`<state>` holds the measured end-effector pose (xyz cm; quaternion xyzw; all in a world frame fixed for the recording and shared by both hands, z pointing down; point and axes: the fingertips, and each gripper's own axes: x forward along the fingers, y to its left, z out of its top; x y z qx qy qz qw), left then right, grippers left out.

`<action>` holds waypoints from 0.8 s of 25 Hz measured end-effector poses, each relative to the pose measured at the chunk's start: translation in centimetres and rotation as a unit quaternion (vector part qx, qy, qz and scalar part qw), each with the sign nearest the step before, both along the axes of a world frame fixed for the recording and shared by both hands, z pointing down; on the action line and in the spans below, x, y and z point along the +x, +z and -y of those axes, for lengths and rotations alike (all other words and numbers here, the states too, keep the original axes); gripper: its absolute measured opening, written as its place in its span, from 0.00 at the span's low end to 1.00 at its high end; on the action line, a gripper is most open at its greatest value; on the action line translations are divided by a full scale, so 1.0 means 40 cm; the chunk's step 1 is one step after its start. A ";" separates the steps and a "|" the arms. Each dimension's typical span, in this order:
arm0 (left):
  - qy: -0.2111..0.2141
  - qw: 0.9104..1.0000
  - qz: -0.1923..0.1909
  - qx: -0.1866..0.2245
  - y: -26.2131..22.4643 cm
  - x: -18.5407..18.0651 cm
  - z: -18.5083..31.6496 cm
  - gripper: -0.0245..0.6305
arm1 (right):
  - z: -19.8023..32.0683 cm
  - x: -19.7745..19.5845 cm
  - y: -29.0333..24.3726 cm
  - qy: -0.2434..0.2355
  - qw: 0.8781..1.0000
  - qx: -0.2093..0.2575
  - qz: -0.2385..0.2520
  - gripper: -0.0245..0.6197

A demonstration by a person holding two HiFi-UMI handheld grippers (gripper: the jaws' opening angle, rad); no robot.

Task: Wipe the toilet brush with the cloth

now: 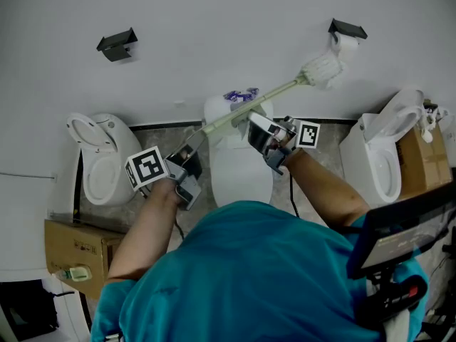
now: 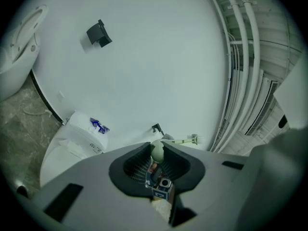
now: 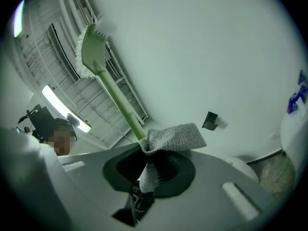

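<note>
Left tongs [image 1: 191, 154] clamped on toilet brush [image 1: 271, 92] handle, right tongs [image 1: 258, 128] clamped on grey cloth [image 3: 175, 137], maybe touching the handle

I see a pale green toilet brush [image 1: 278, 92] with white bristles [image 1: 324, 68], and a grey, fine-knit cloth [image 3: 173, 137]. The marker cubes [image 1: 147, 167] show black squares on white. The toilets [image 1: 242, 169] are white, the floor [image 1: 160, 137] mottled grey, the shirt [image 1: 249, 276] teal, the boxes [image 1: 75, 244] brown, and the packet [image 1: 241, 95] blue and purple.

Left gripper [image 1: 191, 157] level, jaws clamped on brush handle [image 1: 242, 109] end. Right gripper [image 1: 262, 132] tilted upward, jaws pinching cloth [image 3: 173, 137] between them.
</note>
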<state>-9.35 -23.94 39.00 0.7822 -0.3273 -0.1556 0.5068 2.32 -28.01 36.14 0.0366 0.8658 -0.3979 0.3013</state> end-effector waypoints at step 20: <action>-0.014 1.000 0.018 -0.010 0.034 -0.047 -0.004 0.13 | 0.026 0.104 -0.048 0.045 0.999 0.023 0.014 0.10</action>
